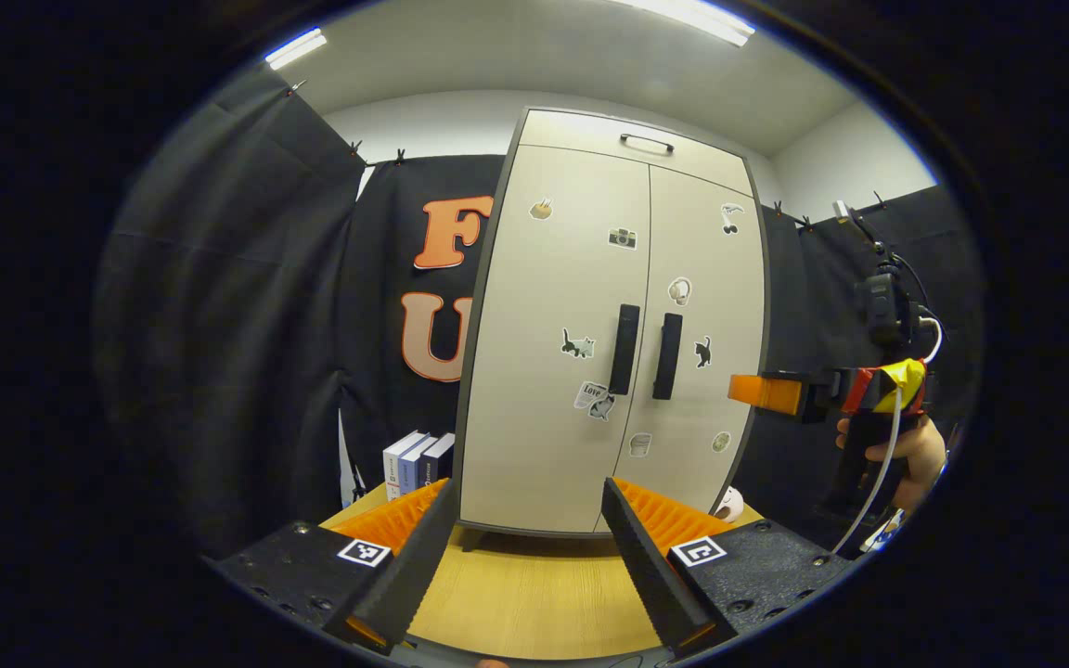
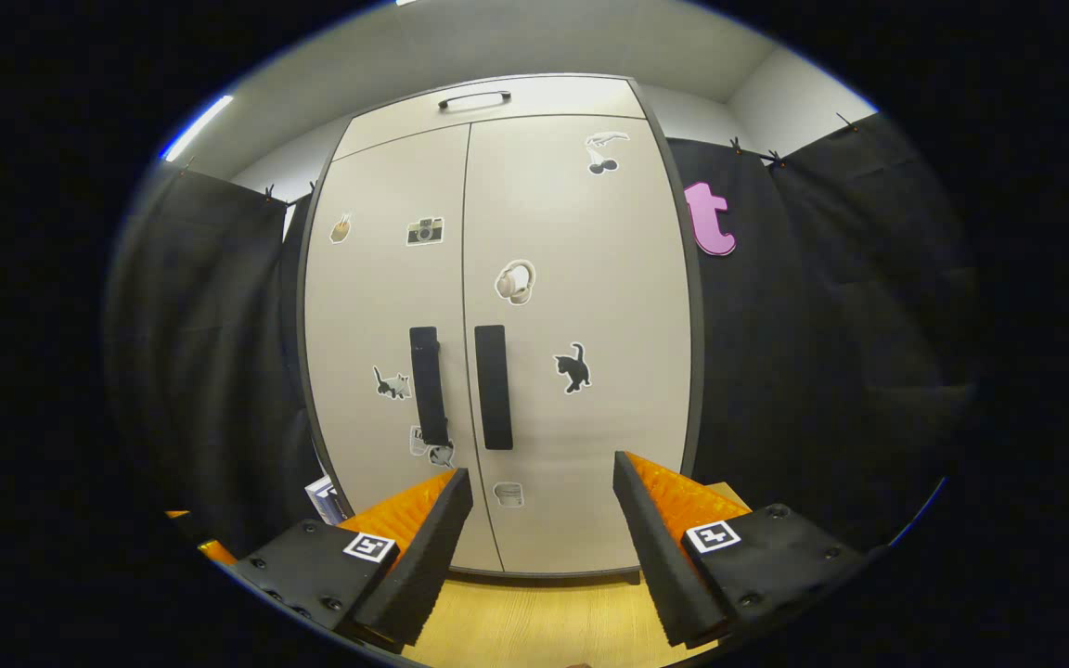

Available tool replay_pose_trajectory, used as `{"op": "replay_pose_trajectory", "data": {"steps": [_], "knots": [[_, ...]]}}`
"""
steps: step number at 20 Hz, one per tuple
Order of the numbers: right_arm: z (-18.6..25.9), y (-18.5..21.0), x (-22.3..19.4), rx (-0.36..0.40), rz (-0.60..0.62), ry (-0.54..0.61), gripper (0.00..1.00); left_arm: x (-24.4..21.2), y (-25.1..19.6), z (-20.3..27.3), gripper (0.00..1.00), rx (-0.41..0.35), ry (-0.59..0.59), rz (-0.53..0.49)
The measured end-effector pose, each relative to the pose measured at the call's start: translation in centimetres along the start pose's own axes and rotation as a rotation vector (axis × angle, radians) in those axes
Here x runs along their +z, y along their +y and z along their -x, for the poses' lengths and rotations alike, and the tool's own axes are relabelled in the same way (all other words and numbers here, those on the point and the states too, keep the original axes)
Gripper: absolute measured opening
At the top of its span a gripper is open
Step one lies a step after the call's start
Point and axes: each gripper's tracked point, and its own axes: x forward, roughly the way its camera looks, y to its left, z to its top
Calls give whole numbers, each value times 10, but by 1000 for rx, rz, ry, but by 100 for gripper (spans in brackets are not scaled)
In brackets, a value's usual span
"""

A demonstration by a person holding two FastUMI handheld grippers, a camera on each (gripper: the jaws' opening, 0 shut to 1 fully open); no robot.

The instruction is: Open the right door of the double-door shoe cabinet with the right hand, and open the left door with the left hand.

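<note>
A beige double-door shoe cabinet (image 1: 590, 306) (image 2: 516, 232) stands upright on a wooden table, both doors closed and dotted with stickers. Two black vertical handles sit side by side at the middle seam: the left handle (image 1: 624, 349) (image 2: 428, 385) and the right handle (image 1: 667, 356) (image 2: 493, 386). My left gripper (image 1: 530, 557) is open, well short of the cabinet and low before the left door. My right gripper (image 2: 544, 547) is open, closer to the doors and below the handles. In the left gripper view the right gripper (image 1: 766, 391) appears to the right, held by a hand (image 1: 915, 450), level with the handles.
The wooden tabletop (image 1: 525, 594) (image 2: 534, 622) spreads under the cabinet. Several books (image 1: 416, 461) stand left of the cabinet. A small white object (image 1: 729, 504) lies by its right foot. A top flap with a handle (image 1: 646, 142) crowns the cabinet. Black cloth walls close in on both sides.
</note>
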Motion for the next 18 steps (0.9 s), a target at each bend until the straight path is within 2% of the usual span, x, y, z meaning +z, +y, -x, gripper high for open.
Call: {"op": "replay_pose_trajectory", "data": {"steps": [1, 2, 11, 12, 13, 16, 18], "knots": [[-7, 6, -1, 3, -1, 7, 94, -2, 2, -1, 95, 2, 3, -8], [-16, 14, -1, 11, -2, 9, 98, -5, 3, -1, 95, 1, 8, -14], [-84, 30, 26, -48, 20, -41, 98, -16, 27, -13, 95, 16, 36, -18], [-92, 30, 27, -53, 19, -36, 93, -17, 31, -15, 95, 20, 38, -20], [-99, 31, 27, -52, 17, -30, 98, -17, 34, -18, 94, 22, 39, -23], [-118, 35, 30, -53, 17, -28, 98, -16, 42, -22, 95, 27, 33, -24], [-128, 36, 30, -62, 15, -25, 92, -16, 48, -27, 95, 32, 33, -23]]}}
